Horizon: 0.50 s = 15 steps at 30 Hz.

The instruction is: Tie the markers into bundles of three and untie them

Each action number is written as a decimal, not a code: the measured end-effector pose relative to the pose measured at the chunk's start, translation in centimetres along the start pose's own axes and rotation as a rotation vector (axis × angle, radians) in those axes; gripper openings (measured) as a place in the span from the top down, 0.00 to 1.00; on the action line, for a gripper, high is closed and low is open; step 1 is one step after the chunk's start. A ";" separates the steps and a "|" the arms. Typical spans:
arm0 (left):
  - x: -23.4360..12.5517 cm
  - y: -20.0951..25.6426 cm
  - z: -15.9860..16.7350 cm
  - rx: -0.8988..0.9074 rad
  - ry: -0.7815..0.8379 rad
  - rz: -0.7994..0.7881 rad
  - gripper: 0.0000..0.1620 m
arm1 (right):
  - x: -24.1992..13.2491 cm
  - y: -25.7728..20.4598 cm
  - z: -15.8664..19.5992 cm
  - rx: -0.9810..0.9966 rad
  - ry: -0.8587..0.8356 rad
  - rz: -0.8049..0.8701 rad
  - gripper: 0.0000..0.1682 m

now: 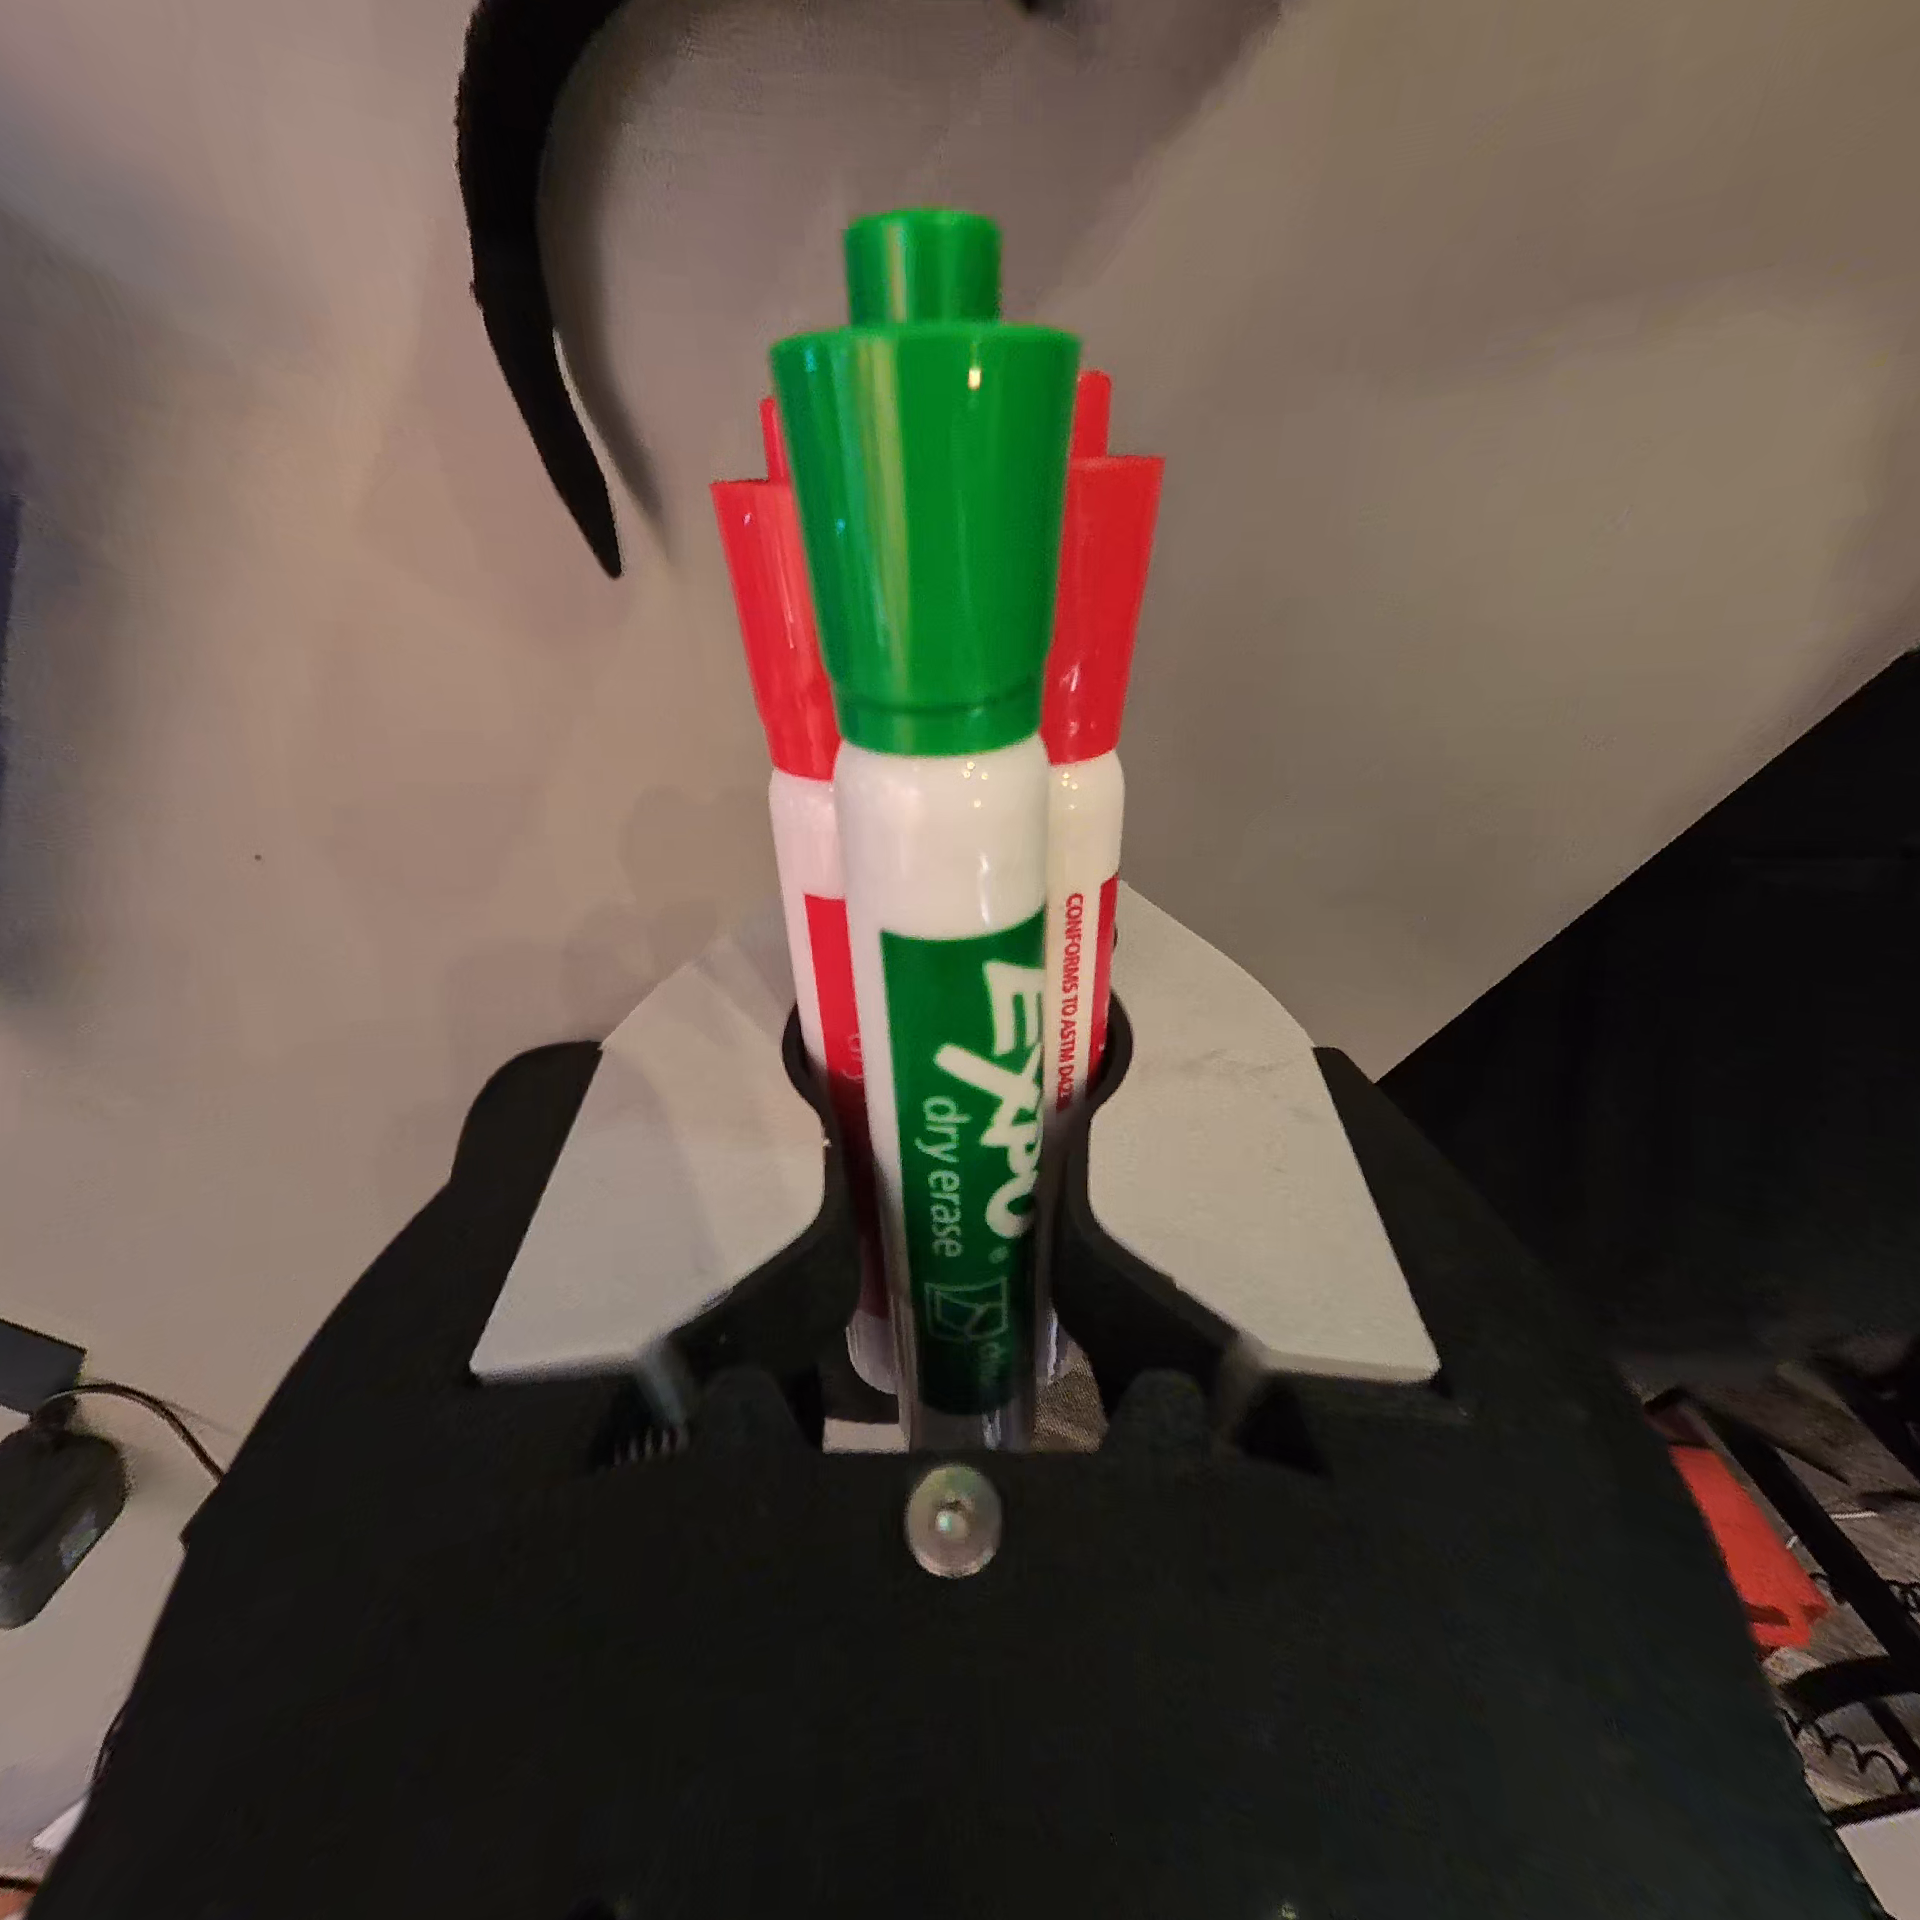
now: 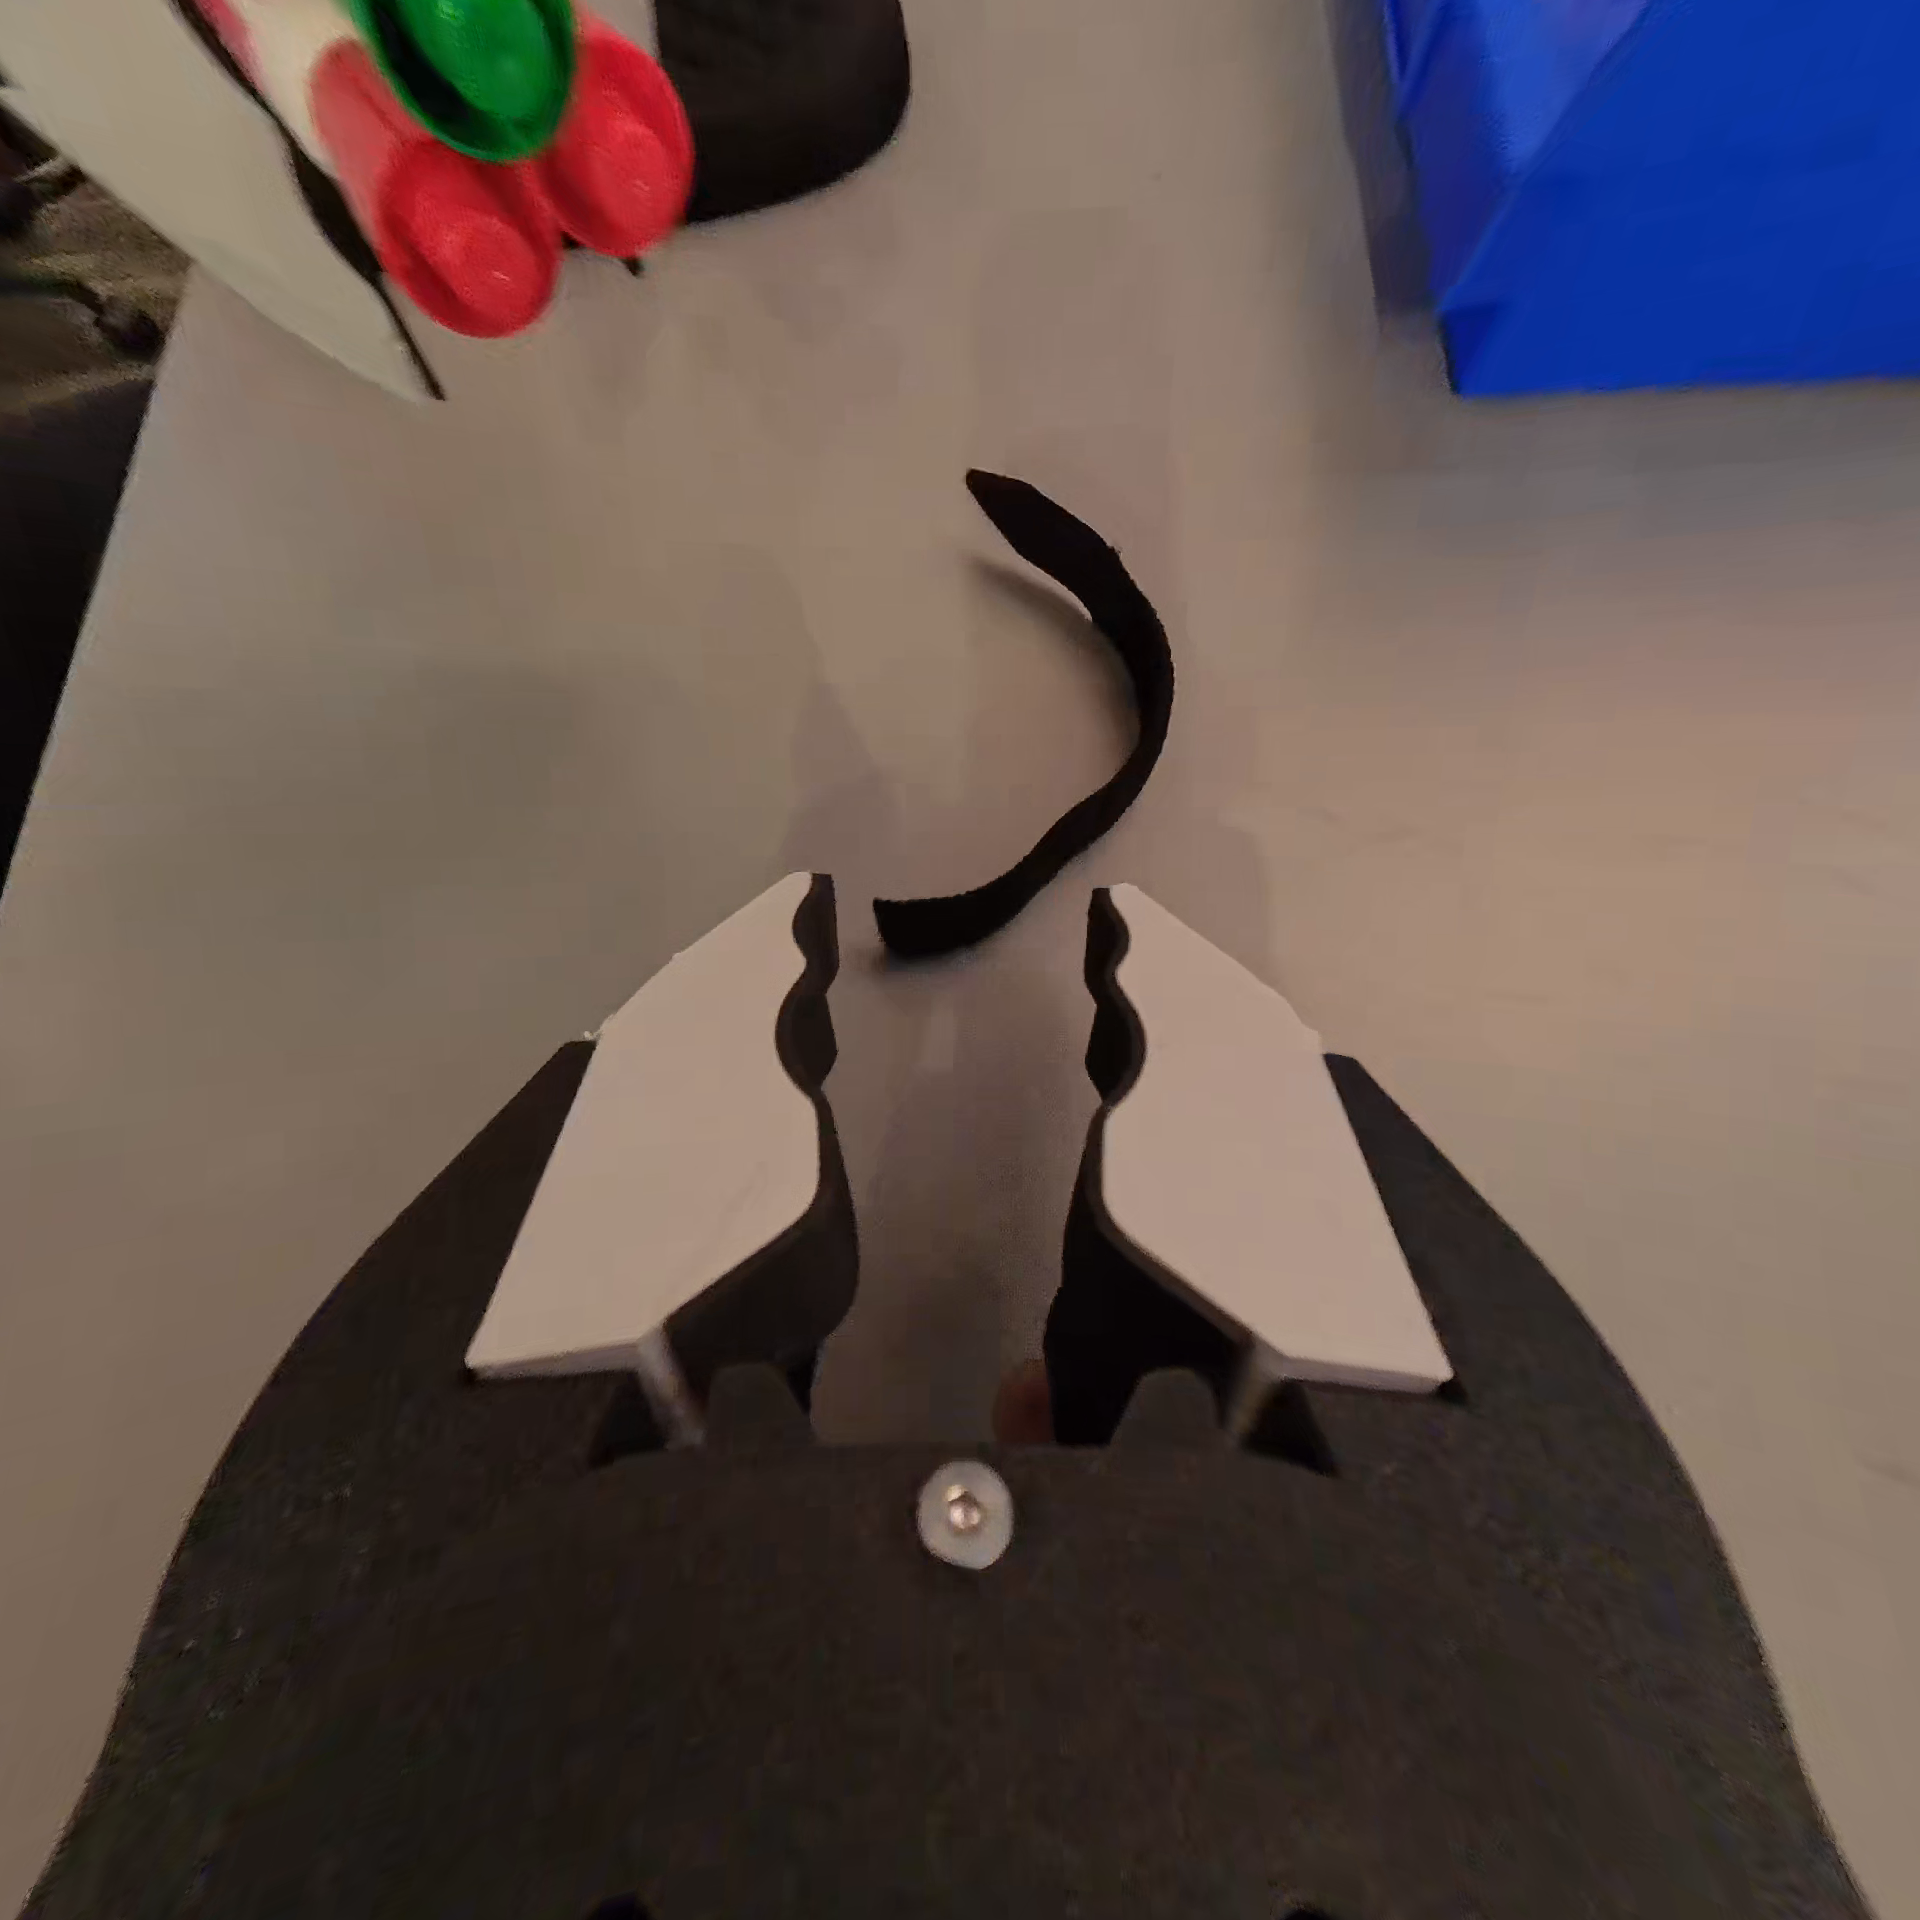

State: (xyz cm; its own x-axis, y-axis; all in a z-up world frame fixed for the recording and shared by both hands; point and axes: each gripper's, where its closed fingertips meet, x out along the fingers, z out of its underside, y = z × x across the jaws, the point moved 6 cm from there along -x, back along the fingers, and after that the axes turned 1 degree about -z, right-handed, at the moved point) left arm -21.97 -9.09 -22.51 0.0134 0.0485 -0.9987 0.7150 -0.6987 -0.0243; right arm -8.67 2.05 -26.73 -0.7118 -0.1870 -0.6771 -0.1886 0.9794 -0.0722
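Observation:
My left gripper (image 1: 951, 1039) is shut on three markers: a green one (image 1: 935, 644) in front and two red ones (image 1: 774, 623) behind, caps pointing away along the fingers. A curved black strap (image 1: 520, 343) lies on the table beyond them. In the right wrist view the same strap (image 2: 1101, 717) lies curled on the table just ahead of my right gripper (image 2: 961, 914), which is open and empty; the strap's near end sits between the fingertips. The left gripper with the marker caps (image 2: 499, 177) shows at the top left of that view.
A blue box or bag (image 2: 1683, 197) stands at the far right of the light table (image 2: 520, 727). A dark rounded object (image 2: 800, 104) lies behind the markers. The table's edge and dark clutter are at the right of the left wrist view (image 1: 1766, 1507). The tips of one gripper are about 15 centimeters away from the tips of the other.

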 end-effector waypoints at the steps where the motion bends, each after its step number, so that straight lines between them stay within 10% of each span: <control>1: 0.1 -0.1 0.2 -0.007 -0.003 -0.003 0.73 | 0.5 0.2 0.0 0.013 -0.014 0.010 0.72; 15: 0.3 -0.5 1.4 -0.030 0.008 0.003 0.73 | 1.3 1.4 -0.8 -0.061 -0.018 0.033 0.98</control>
State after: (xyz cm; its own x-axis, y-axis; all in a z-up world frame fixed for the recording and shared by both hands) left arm -23.32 -9.77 -22.86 0.0212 0.0527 -0.9984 0.7357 -0.6770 -0.0201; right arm -10.44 3.12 -27.11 -0.7058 -0.1530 -0.6917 -0.2067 0.9784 -0.0055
